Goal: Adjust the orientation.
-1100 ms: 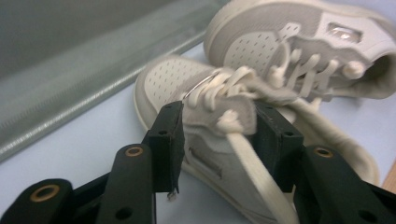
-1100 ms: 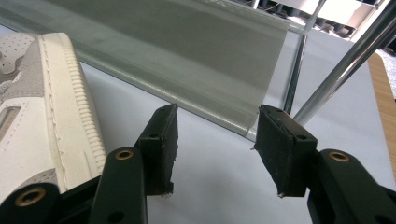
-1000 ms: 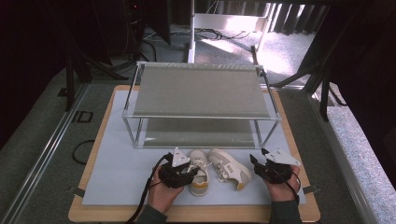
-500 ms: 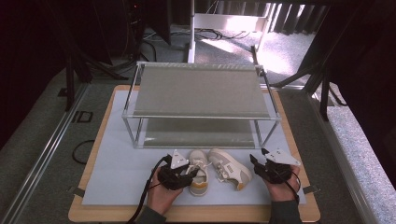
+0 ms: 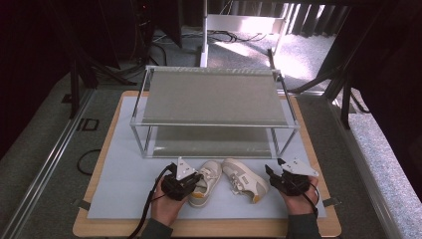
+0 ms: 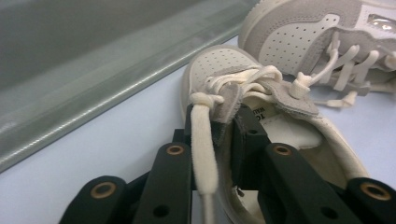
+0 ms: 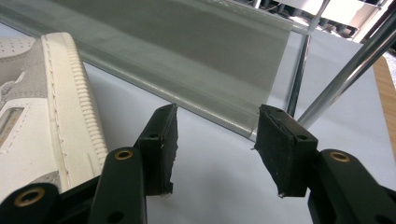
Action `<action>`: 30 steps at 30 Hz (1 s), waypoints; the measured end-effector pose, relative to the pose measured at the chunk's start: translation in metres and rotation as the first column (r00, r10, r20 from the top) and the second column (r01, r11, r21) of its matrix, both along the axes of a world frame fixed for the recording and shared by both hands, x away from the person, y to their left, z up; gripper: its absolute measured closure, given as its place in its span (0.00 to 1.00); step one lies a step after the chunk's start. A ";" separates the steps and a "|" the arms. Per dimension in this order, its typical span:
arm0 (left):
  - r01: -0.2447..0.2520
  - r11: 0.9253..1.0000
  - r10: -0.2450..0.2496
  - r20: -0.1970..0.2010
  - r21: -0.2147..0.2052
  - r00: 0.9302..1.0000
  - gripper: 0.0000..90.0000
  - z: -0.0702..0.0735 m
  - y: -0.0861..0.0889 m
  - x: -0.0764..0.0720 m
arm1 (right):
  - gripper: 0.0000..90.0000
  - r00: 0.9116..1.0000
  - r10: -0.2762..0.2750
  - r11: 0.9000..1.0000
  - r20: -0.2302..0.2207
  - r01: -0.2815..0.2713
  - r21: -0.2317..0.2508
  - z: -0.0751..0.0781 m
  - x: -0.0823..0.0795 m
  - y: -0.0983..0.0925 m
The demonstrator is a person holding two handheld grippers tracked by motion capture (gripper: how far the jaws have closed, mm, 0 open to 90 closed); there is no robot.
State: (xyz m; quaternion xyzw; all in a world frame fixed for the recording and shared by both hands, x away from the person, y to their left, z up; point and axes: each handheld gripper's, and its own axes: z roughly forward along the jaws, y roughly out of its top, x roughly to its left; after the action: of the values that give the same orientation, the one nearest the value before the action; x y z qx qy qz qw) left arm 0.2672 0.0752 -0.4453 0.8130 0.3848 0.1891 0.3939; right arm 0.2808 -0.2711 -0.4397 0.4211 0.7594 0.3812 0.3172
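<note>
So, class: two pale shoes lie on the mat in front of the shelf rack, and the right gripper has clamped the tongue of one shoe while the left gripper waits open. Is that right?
Not quite: the sides are swapped. The left gripper has just closed on the tongue of the left shoe, as the left gripper view shows. The right gripper waits open beside the other shoe, in front of the shelf rack.

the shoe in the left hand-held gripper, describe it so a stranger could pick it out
In front of the two-tier metal rack, two small cream shoes lie on the white mat. It is the left shoe, with its tongue pinched in the left hand-held gripper. The right shoe lies free.
</note>
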 end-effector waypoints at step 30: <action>-0.129 0.989 0.134 0.065 -0.073 0.989 0.60 0.007 0.008 -0.013 | 0.64 0.976 0.218 0.975 0.022 -0.219 0.045 0.014 -0.027 0.032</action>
State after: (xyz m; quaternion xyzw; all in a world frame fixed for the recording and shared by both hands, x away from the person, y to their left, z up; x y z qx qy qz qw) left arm 0.2545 0.0832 -0.4383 0.7648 0.4298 0.2296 0.4214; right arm 0.2537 -0.2394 -0.4253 0.3394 0.7891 0.4352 0.2698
